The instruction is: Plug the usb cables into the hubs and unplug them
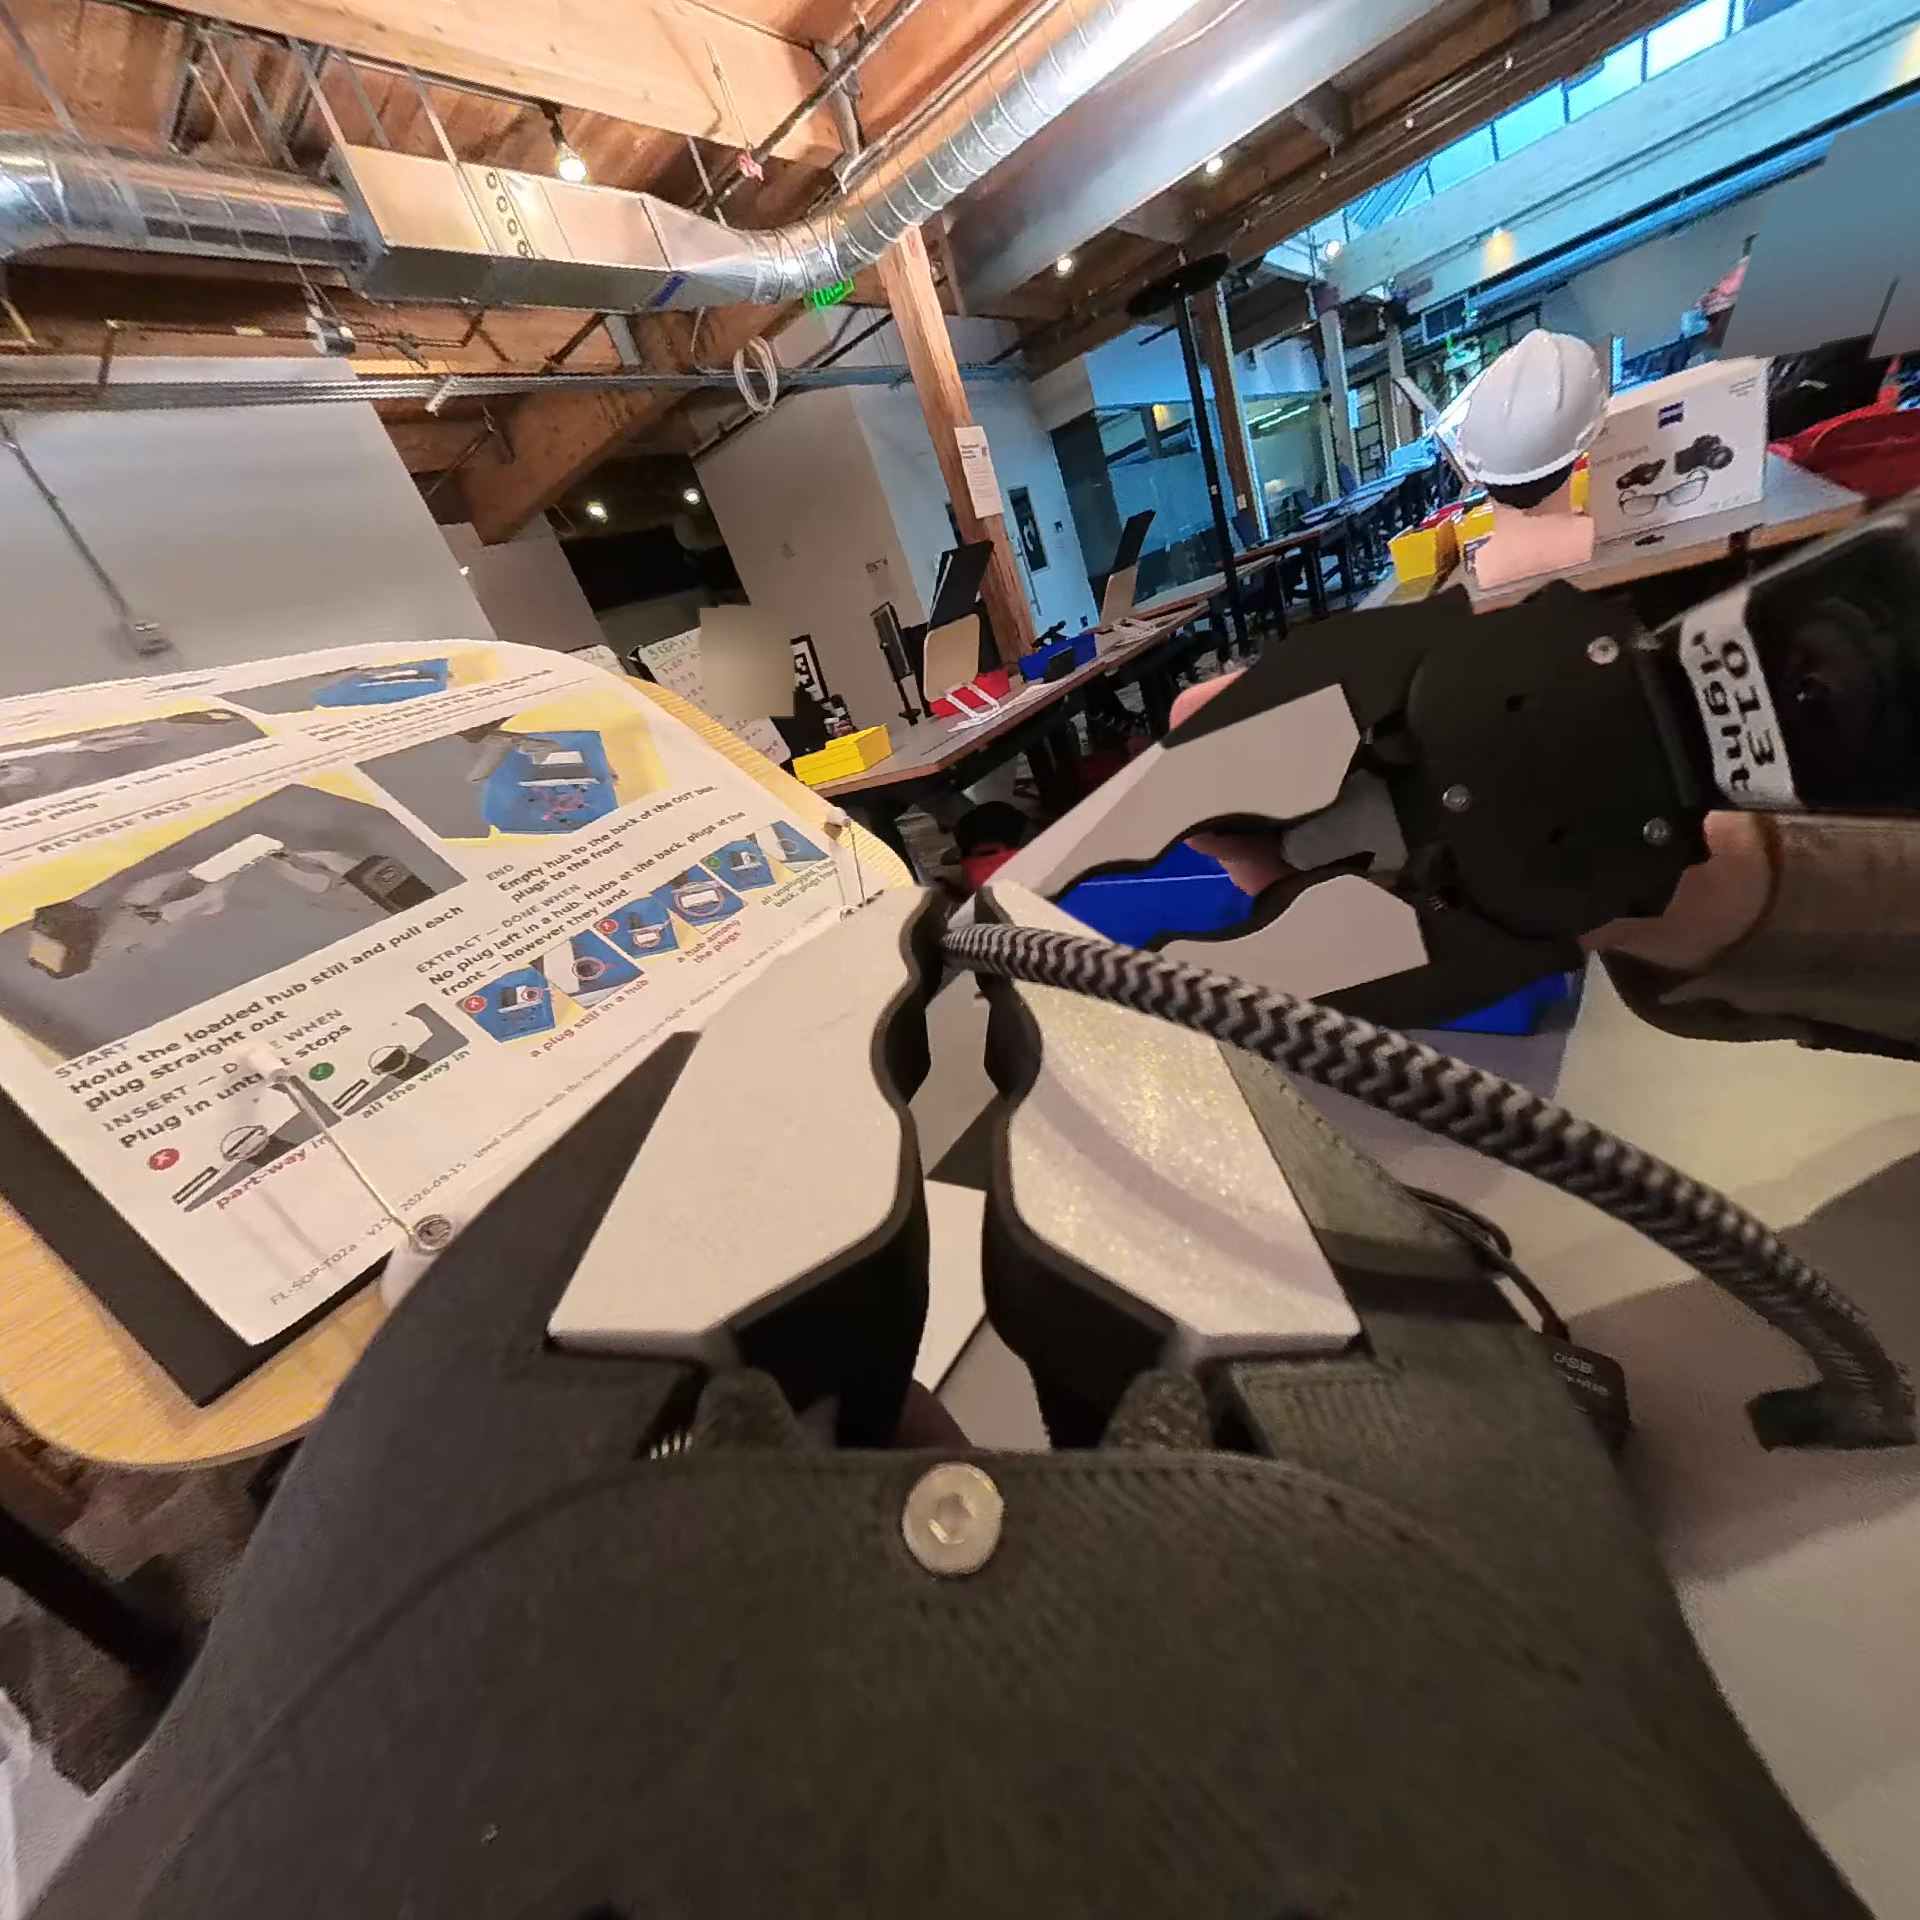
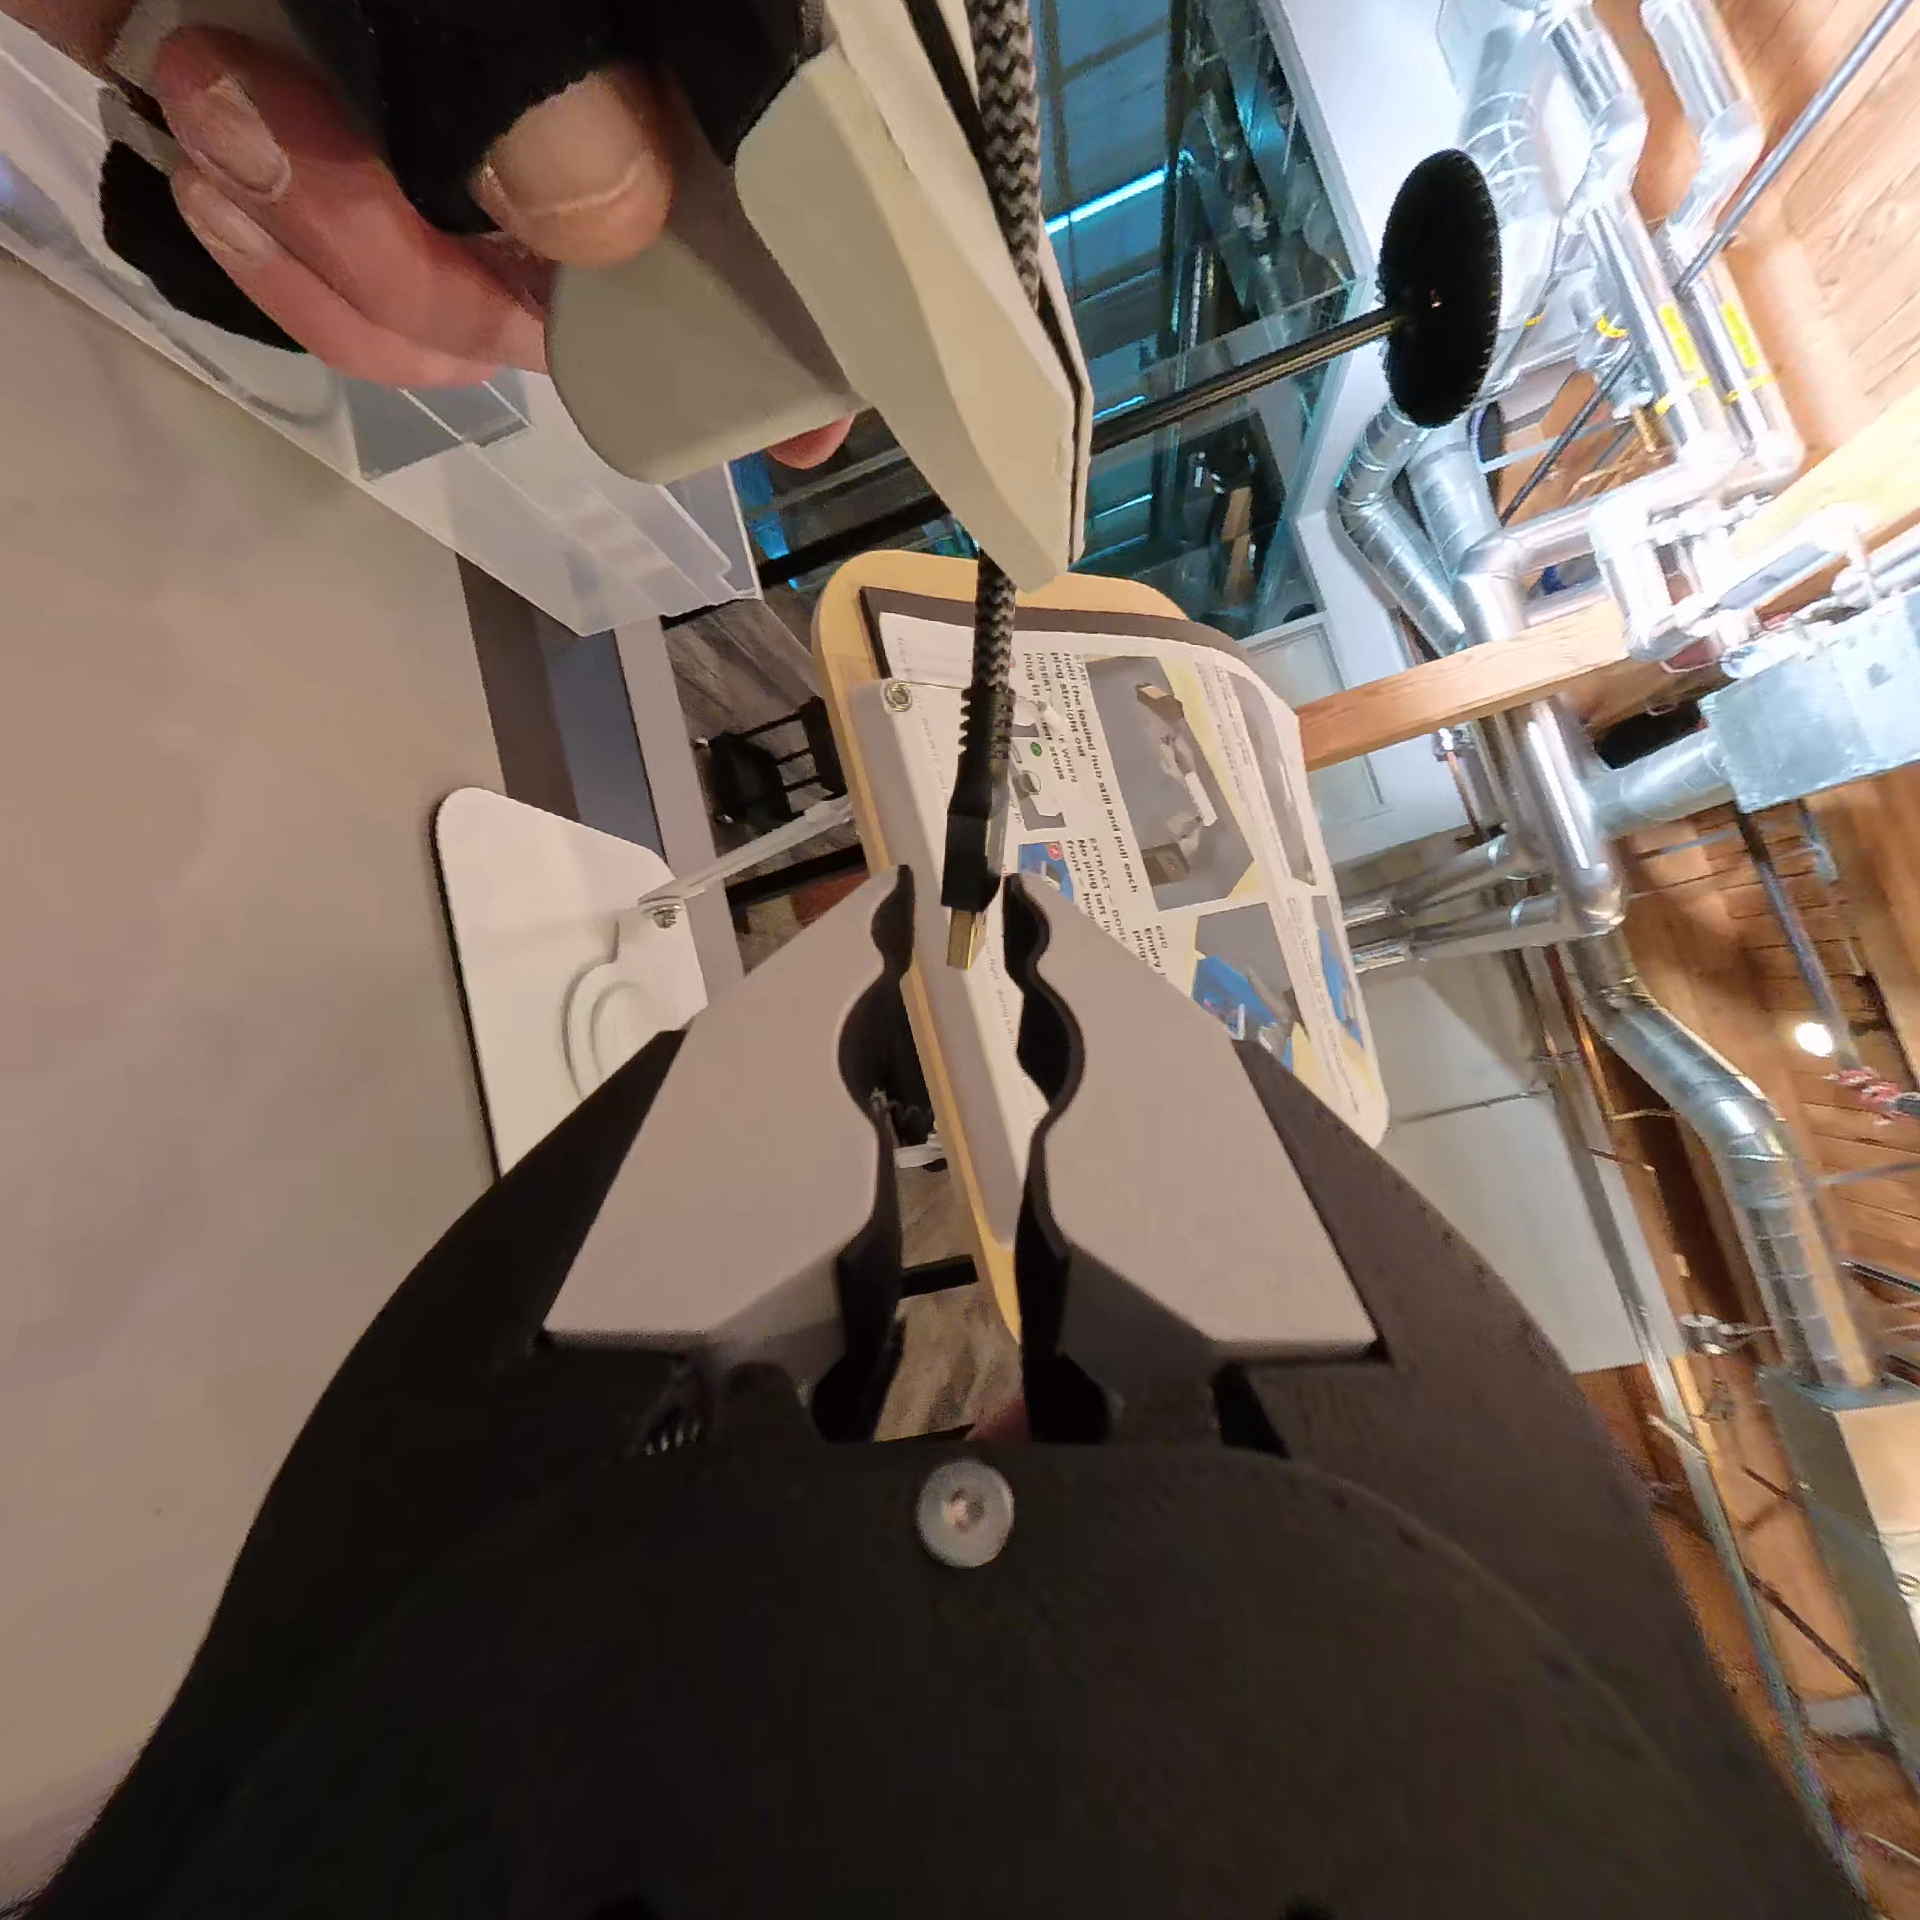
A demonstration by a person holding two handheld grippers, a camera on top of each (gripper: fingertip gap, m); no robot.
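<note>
The left tongs are clamped on the braided USB cable. Its gold plug hangs between the parted tips of the right tongs.

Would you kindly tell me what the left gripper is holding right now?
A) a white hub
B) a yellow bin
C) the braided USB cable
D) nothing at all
C: the left gripper is pinched on the braided USB cable, whose plug hangs free between the right gripper's open fingers.

Cable plug hangs between the right gripper's parted fingers.
</note>
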